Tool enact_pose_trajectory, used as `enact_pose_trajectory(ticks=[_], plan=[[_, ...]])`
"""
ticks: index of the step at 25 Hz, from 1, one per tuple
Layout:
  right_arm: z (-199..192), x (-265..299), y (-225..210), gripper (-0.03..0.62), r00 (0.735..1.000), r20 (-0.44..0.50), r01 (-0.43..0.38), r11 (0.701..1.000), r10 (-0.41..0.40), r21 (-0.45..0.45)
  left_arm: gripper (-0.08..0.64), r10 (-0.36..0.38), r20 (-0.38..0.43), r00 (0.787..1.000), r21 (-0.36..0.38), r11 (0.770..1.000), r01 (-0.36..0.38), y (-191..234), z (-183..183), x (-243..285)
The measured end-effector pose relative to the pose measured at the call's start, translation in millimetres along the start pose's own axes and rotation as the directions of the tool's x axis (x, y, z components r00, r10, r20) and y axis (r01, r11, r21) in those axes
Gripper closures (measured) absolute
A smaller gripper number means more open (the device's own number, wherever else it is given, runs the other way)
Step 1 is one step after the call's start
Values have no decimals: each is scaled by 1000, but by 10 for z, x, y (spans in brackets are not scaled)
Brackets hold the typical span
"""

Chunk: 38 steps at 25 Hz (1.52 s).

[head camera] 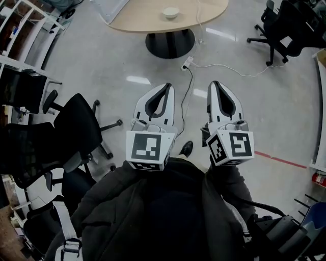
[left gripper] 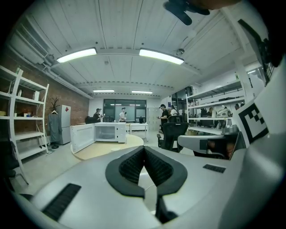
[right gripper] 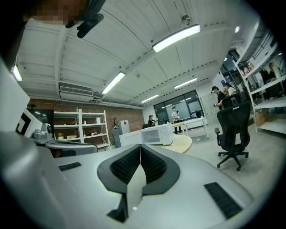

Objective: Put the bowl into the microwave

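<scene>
Fingers (left gripper: 129, 166) on my left gripper (left gripper: 144, 148) are sitting pressed together with nothing between them, and the right gripper (right gripper: 140, 146) is showing the same: pads closed, empty. I am holding both close in front of my body, side by side, pointing forward over bare floor.

Looking further out, the bowl (head camera: 170, 12) is lying straight ahead, well apart from both sets of tips, resting on the wooden table (head camera: 142, 23) close to its near edge and about midway along it. It is falling almost on the line my left gripper is pointing along, while the right one is aiming off to the bowl's right, so I am judging the left as the better-placed hand. Being round, the bowl is offering no long axis to line up with, only a rim.

Beyond that, the microwave (left gripper: 107, 132) is standing towards the table's far left edge with its door (left gripper: 82, 137) hanging open, to the left of the bowl.
</scene>
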State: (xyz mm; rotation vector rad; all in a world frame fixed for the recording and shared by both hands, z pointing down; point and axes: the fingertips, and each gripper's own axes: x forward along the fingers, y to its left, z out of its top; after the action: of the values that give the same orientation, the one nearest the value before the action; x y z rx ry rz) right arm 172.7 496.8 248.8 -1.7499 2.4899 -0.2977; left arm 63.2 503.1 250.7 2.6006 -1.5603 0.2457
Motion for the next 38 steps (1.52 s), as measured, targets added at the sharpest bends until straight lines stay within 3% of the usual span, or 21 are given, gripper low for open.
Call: enact_pose_trajectory(ticks=[12,23,32,38], plan=[[-264,1314,604,583,995,-87,-56,998,56,4,551,-24,-10,1000,-43,999,24,1207,46,623],[-238,2233,1138,583,993,-112,-31,997,24,-66,551,-64,37,997,-77,995,67,2309,231,970],[6,2607,950,583,998,-65,20,995,-27,-97,551,-143,22,989,-61,988,144,2305,252,1367],[-5,2746,499,583,999,-43,21,997,-25,-78,551,-135,-5,991,-29,990,135,2098,207,1748]])
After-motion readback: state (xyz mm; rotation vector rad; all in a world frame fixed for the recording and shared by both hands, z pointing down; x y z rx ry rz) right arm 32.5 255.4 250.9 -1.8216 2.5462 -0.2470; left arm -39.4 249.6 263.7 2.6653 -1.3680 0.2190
